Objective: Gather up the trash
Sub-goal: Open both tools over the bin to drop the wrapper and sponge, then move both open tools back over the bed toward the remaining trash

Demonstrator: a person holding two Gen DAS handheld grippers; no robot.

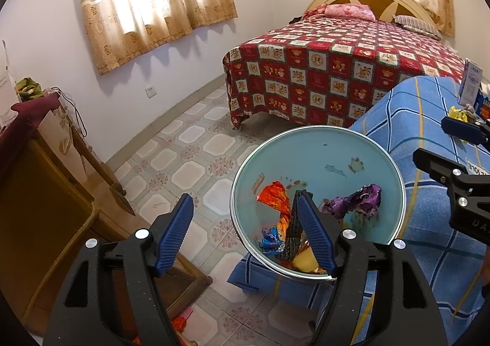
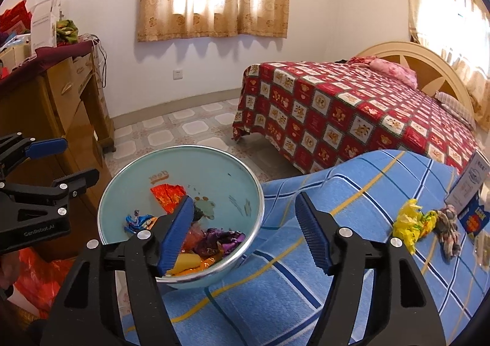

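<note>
The left gripper (image 1: 245, 211) hangs with its jaws apart and nothing between them, over the near rim of a pale blue bowl (image 1: 324, 144). Crumpled wrappers (image 1: 275, 199) lie inside it. The bowl rests at the blue plaid cloth's (image 1: 428, 223) left edge.

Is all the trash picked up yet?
Not yet. Several wrappers, like the purple wrapper, already lie in the bowl. The left gripper and right gripper are open and empty. The yellow wrappers still lie on the blue blanket.
</note>
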